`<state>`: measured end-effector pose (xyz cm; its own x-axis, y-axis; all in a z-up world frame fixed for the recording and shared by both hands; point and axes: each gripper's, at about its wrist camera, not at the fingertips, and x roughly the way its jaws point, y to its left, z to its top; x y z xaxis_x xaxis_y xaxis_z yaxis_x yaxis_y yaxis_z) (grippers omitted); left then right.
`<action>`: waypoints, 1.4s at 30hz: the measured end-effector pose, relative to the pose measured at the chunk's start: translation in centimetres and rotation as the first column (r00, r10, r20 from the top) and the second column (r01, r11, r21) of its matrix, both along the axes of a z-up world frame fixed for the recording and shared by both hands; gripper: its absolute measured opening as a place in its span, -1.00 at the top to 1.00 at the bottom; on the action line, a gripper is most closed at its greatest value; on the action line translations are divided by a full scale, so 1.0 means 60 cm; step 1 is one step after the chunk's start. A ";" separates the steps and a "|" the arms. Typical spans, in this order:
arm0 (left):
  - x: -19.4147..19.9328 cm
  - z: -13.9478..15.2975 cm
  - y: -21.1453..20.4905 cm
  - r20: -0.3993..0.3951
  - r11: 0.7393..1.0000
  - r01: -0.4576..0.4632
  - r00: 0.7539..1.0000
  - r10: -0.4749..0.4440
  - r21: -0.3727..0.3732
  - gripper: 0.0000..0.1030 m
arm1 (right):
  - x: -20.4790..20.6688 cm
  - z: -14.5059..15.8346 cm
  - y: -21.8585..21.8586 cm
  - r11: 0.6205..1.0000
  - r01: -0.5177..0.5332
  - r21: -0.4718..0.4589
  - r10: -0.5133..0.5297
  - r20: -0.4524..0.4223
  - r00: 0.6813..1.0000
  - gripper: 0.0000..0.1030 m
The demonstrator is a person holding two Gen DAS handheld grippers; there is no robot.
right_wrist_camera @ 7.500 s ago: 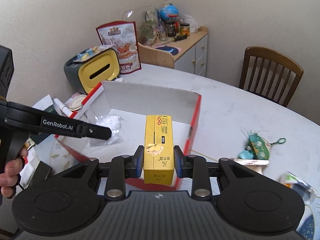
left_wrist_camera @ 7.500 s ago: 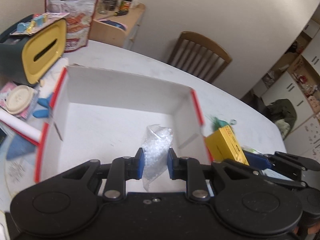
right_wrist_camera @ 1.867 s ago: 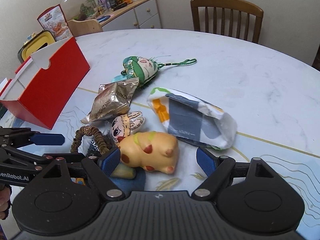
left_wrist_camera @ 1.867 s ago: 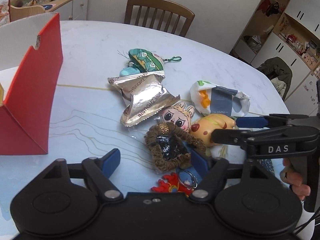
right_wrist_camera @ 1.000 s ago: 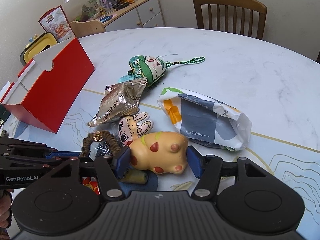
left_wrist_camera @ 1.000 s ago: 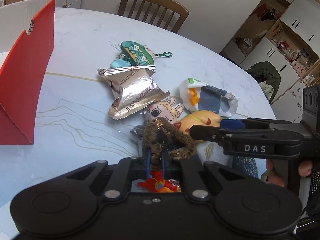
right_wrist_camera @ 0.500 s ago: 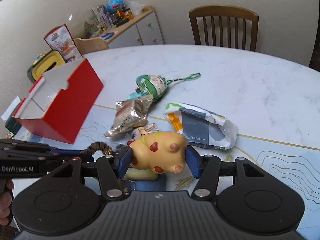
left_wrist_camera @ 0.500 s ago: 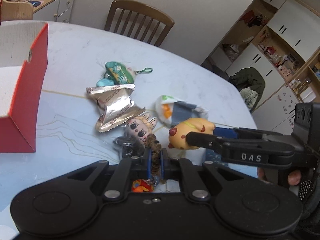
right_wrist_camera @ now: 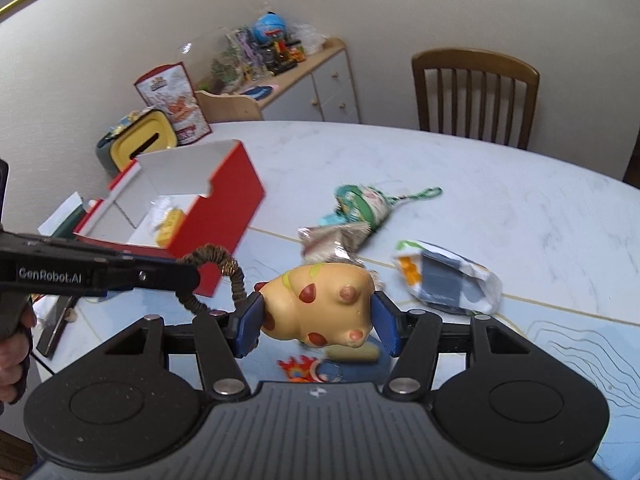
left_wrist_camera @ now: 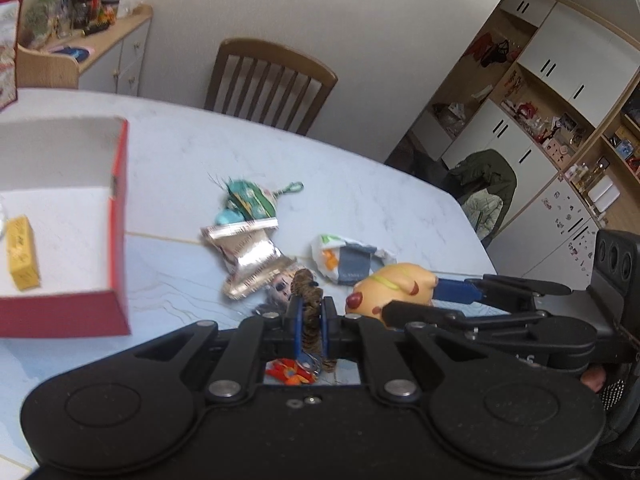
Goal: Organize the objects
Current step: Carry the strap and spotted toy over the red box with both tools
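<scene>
My left gripper (left_wrist_camera: 310, 316) is shut on a brown braided hair tie (left_wrist_camera: 307, 304), which hangs as a loop (right_wrist_camera: 216, 276) above the table in the right wrist view. My right gripper (right_wrist_camera: 318, 322) is shut on a yellow squishy toy with red spots (right_wrist_camera: 324, 304), also seen lifted at the right in the left wrist view (left_wrist_camera: 394, 286). The red box with a white inside (left_wrist_camera: 118, 216) stands at the left and holds a yellow carton (left_wrist_camera: 22, 254). On the table lie a silver snack bag (left_wrist_camera: 250, 258), a green plush charm (left_wrist_camera: 250, 202) and a white patterned pouch (right_wrist_camera: 448, 276).
A small doll-face charm (left_wrist_camera: 280, 290) and a red-orange trinket (right_wrist_camera: 298, 368) lie near the grippers. A wooden chair (right_wrist_camera: 474, 96) stands behind the table. A yellow bin (right_wrist_camera: 142, 144), a snack bag (right_wrist_camera: 172, 100) and a cluttered sideboard (right_wrist_camera: 280, 68) sit far left.
Both grippers rose from the table, the left carrying the hair tie and the right the yellow toy. The red box has come further into view.
</scene>
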<state>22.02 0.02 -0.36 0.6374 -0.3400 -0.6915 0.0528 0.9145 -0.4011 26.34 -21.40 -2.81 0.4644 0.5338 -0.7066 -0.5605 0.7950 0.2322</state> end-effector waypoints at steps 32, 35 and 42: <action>0.055 0.022 0.353 0.053 0.982 -0.170 0.985 0.166 0.085 0.88 | 0.020 0.027 0.419 0.983 -0.145 -0.111 0.152 0.051 0.987 -0.12; 0.076 0.007 0.375 0.048 0.981 -0.170 0.985 0.166 0.089 0.87 | 0.034 0.008 0.454 0.978 -0.144 -0.151 0.152 0.044 0.987 -0.12; 0.120 -0.033 0.412 0.020 0.981 -0.176 0.984 0.175 0.084 0.87 | 0.071 -0.037 0.513 0.965 -0.139 -0.221 0.149 0.029 0.988 -0.12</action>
<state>29.23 24.71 -2.34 0.6905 -0.1625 -0.7048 -0.1075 0.9406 -0.3221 30.58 9.37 -5.03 0.4277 0.4329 -0.7935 -0.6789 0.7334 0.0342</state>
